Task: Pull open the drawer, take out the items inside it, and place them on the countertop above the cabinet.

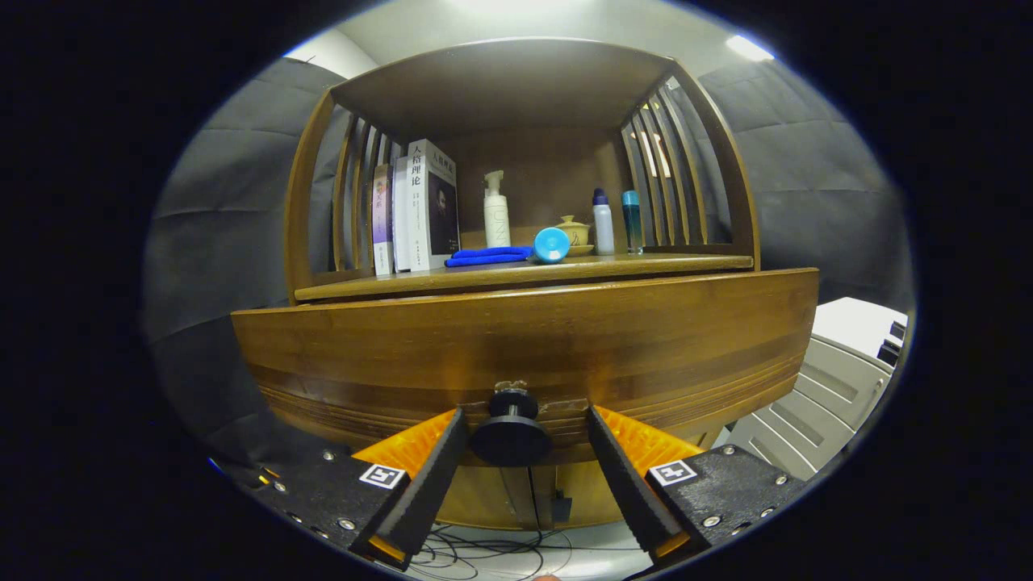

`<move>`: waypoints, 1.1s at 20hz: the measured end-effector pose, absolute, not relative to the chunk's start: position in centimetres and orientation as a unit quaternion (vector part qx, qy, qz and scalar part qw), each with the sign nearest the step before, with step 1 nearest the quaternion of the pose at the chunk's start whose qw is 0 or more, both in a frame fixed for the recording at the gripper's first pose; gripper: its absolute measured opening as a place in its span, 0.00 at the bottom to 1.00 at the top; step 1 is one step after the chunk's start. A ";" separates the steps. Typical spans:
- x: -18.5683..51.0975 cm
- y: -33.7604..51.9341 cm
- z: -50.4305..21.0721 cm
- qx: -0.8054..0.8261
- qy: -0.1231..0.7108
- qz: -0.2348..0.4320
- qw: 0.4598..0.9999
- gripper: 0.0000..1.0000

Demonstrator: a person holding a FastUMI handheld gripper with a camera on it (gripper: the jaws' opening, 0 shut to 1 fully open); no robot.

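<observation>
The hand-held gripper is spread, its fingers on either side of the black drawer knob without touching it. The wooden drawer front is just beyond, below the bench carrying books and bottles.

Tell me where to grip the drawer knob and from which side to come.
Grip the black knob on its narrow stem, behind the round disc, closing from left and right. The disc is wider than the stem, so fingers behind it should hold when pulling the drawer front outward. The claw is open, straight on, with the knob between its fingers.
</observation>
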State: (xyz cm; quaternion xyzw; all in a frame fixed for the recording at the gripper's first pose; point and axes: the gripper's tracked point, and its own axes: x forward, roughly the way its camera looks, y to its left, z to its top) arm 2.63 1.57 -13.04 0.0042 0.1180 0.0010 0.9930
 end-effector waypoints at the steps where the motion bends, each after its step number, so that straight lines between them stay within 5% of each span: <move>1: 2.7 1.6 -13.0 0.004 0.118 0.001 0.993 0.94; 22: 4.9 0.9 -13.5 0.006 0.134 -0.001 0.991 0.95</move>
